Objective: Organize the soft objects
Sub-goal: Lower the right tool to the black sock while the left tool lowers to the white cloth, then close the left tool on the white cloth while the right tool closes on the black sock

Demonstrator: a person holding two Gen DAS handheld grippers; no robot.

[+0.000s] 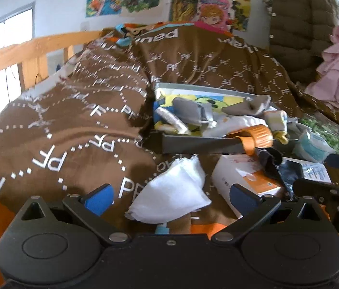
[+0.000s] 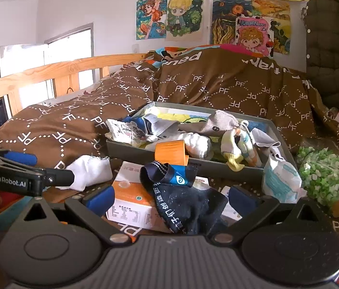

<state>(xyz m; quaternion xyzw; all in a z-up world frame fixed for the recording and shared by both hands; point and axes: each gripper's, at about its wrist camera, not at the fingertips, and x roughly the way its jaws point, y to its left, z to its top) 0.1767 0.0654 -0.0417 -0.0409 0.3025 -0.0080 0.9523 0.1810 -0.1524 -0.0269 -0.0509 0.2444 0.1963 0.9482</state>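
While both stand wide apart, the white cloth [image 1: 172, 190] lies between the left gripper [image 1: 170, 198], the dark sock [image 2: 188, 204] between the right gripper [image 2: 172, 198].

Left gripper [image 1: 170, 198], jaws apart, over white cloth [image 1: 173, 192] on brown bedspread [image 1: 73, 125]; grey tray [image 1: 198, 144] of socks beyond.

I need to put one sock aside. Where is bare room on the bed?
Free: the brown quilt left of the grey tray, up to the wooden rail. Crowded: the tray itself, and in front of it, with white cloth, orange box, dark sock.
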